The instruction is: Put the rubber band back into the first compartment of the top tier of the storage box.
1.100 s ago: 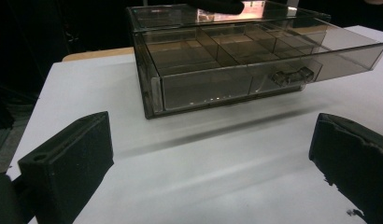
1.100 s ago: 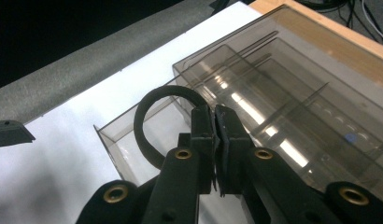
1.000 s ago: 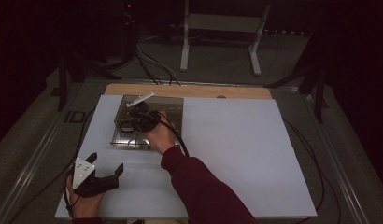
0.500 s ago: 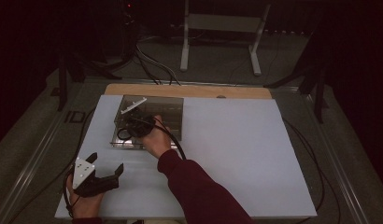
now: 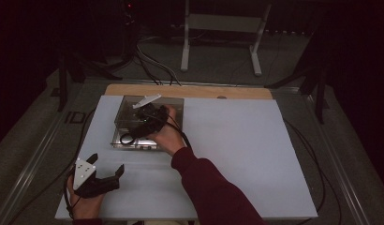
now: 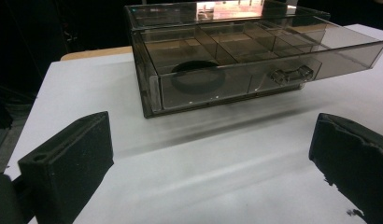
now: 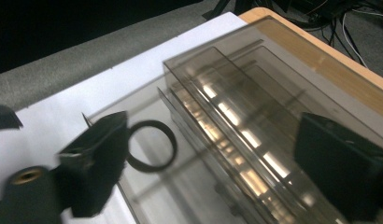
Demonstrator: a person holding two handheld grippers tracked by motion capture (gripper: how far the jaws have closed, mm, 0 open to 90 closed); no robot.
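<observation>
The smoked transparent plastic drawer box (image 5: 134,123) stood on the white table board (image 5: 255,154) at about eleven o'clock from the board's middle, its drawer (image 6: 255,70) pulled out toward the person. A black ring (image 6: 197,77) lay flat in the drawer's front compartment at the nine o'clock end, as the left gripper view presented it; in the right gripper view the same black ring (image 7: 152,145) lay on the drawer floor, clear of both pads.

The right gripper (image 5: 145,117) hung over the box, held by the person's hand (image 5: 169,136) in a dark red sleeve (image 5: 213,192). Its jaws had just been opening and stood wide apart with nothing between them; the near pad sat just beside the ring at its nine o'clock without pressing on it.

The left gripper (image 5: 103,176) rested at seven o'clock on the board, well apart from the box, jaws spread and empty, pointing toward the drawer's front.
</observation>
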